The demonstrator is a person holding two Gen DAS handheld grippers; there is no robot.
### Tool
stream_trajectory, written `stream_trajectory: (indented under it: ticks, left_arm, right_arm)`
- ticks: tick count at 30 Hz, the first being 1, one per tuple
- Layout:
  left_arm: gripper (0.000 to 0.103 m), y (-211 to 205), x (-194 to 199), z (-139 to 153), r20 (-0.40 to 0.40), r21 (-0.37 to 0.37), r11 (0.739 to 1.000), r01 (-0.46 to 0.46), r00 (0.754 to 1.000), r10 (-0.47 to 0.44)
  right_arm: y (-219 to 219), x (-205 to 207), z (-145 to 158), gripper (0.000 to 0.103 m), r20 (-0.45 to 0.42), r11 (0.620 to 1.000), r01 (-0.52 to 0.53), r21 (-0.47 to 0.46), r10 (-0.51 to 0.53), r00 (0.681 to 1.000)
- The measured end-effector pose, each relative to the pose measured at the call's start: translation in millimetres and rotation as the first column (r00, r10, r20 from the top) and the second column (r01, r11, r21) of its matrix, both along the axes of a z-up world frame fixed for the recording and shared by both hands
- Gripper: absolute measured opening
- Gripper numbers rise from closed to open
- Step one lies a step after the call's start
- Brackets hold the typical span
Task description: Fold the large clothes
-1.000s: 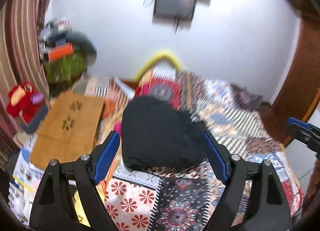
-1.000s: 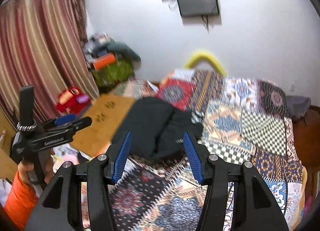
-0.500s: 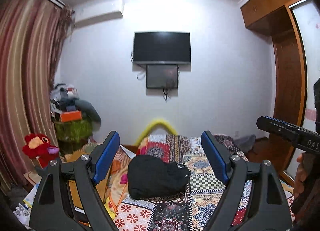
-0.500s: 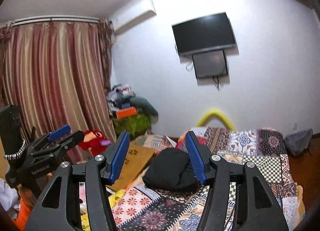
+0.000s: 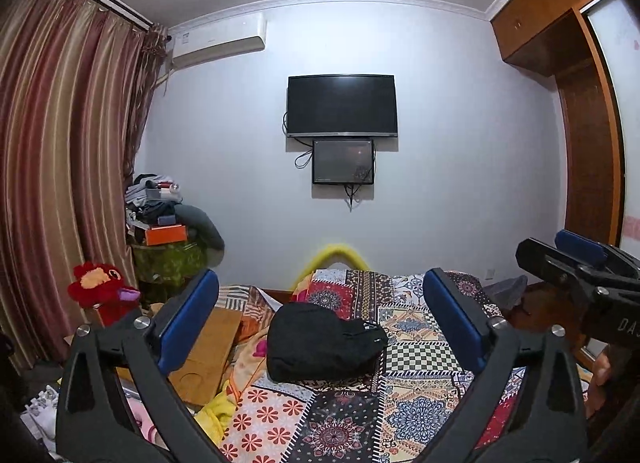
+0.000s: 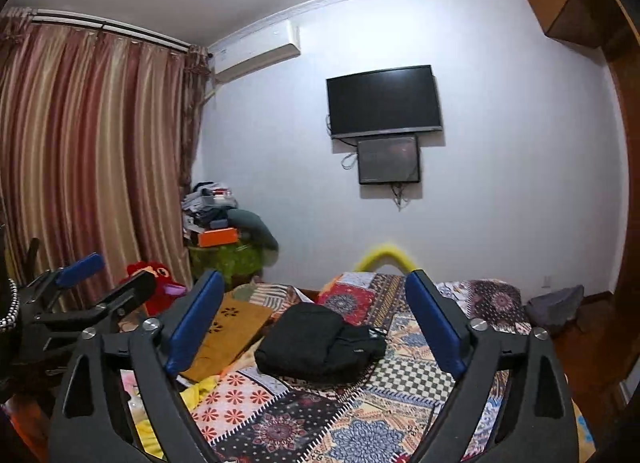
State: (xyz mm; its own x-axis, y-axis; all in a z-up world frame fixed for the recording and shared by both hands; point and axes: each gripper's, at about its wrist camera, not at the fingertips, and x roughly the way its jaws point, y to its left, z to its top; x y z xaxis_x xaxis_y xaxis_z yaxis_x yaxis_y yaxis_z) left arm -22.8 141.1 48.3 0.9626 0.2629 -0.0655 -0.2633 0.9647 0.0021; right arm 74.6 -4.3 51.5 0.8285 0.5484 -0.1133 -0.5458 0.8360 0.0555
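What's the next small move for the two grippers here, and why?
Probably hold both clear and end the episode, rather than reach in. The black garment lies as a compact folded bundle on the patchwork bedspread. The left gripper and right gripper are open, empty and raised well back from it.

Upper centre: a dark television (image 5: 342, 105) on the white wall, a smaller screen (image 5: 343, 161) directly below. Upper left: air conditioner (image 5: 218, 47) beside striped curtains (image 5: 60, 167). Lower left: red plush toy (image 5: 100, 291), cluttered pile with an orange box (image 5: 166, 234). Bottom: patchwork bedspread (image 5: 416, 375). Right edge: wooden wardrobe (image 5: 588, 151).
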Motion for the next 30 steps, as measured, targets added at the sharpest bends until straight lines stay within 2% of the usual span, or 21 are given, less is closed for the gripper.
stream_trajectory:
  ticks: [4, 13, 30]
  left_arm:
    - [0.103, -5, -2, -1, 0.000, 0.021, 1.000, -0.014, 1.000, 0.014]
    - [0.103, -10, -3, -4, -0.003, 0.032, 0.999, -0.025, 1.000, 0.025]
    - [0.103, -12, 5, -7, -0.019, 0.032, 0.999, -0.017, 1.000, 0.017]
  right_arm:
    - [-7, 3, 0, 0.094, -0.025, 1.000, -0.005, 0.017, 0.005, 1.000]
    - [-7, -3, -5, 0.094, -0.025, 1.000, 0.003, -0.005, -0.003, 1.000]
    - [-10, -5, -7, 0.094, -0.047, 1.000, 0.008, -0.011, -0.009, 0.999]
